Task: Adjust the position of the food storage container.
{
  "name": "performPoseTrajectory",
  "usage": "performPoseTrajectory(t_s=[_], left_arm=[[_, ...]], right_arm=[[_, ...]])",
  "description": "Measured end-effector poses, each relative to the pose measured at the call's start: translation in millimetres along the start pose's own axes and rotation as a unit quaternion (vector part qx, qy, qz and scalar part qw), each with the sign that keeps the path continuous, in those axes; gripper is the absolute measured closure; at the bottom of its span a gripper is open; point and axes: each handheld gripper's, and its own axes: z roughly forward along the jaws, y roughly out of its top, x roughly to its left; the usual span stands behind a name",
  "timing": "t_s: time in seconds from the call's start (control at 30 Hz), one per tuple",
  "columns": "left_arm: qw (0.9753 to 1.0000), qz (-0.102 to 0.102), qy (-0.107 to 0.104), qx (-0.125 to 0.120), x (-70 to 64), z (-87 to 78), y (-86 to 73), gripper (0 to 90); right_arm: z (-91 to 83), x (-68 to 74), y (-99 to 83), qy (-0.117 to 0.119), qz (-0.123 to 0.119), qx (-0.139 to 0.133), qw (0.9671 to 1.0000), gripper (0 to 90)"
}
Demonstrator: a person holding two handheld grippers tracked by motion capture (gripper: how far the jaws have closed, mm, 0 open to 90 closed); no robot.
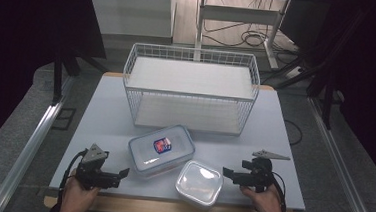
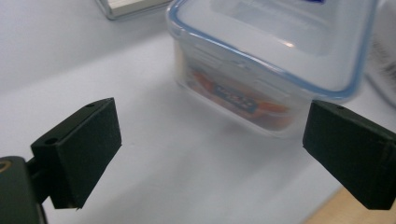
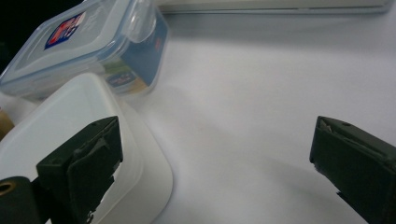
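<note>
Blue-rimmed container [image 1: 161, 148], lidded and bearing a red-and-blue label on its lid, stood on the grey table [image 1: 105, 115] near the front edge, just in front of the white wire basket [image 1: 190, 88]. It sat between the two grippers, closer to the left one. A white square container [image 1: 199, 182] lay at its right front corner, just beside it; whether the two touched could not be determined from the high view.

Left gripper [image 1: 125, 173] was held low over the table at the front left, its jaws pointed toward the blue-rimmed container's near side. In the left gripper view the jaws stood wide apart with nothing between them but bare table; the blue-rimmed container [image 2: 275, 56] lay just ahead of them, apart from both jaws, printed contents visible through its clear wall.

Right gripper [image 1: 226, 173] was held at the front right, jaws pointed toward the white square container. In the right gripper view its jaws were likewise spread wide and gripped nothing. One jaw overlapped the edge of the white square container [image 3: 70, 135] in that view; contact could not be confirmed. The blue-rimmed container [image 3: 84, 42] was seen beyond it.

A hand [image 1: 78, 197] held the left gripper, another hand [image 1: 265, 201] the right.
</note>
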Motion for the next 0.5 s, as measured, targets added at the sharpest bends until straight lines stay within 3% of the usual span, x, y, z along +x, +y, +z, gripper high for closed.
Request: performPoseTrajectory(t_s=[0.2,0.33,0.5], left_arm=[[0.9990,0.036,0.024,-0.012,7.9,4.1,-7.7,3.5],[0.9993,0.025,0.016,-0.022,11.8,3.8,-9.1,3.3],[0.9991,0.032,0.017,-0.021,9.1,5.6,-8.4,3.3]], right_arm=[[-1.8,0.0,0.6,0.000,-0.014,0.000,0.9999,3.1],[-2.4,2.0,1.5,-0.007,-0.022,0.009,0.9997,5.4],[-2.0,5.6,2.2,-0.017,-0.034,0.015,0.9992,10.9]])
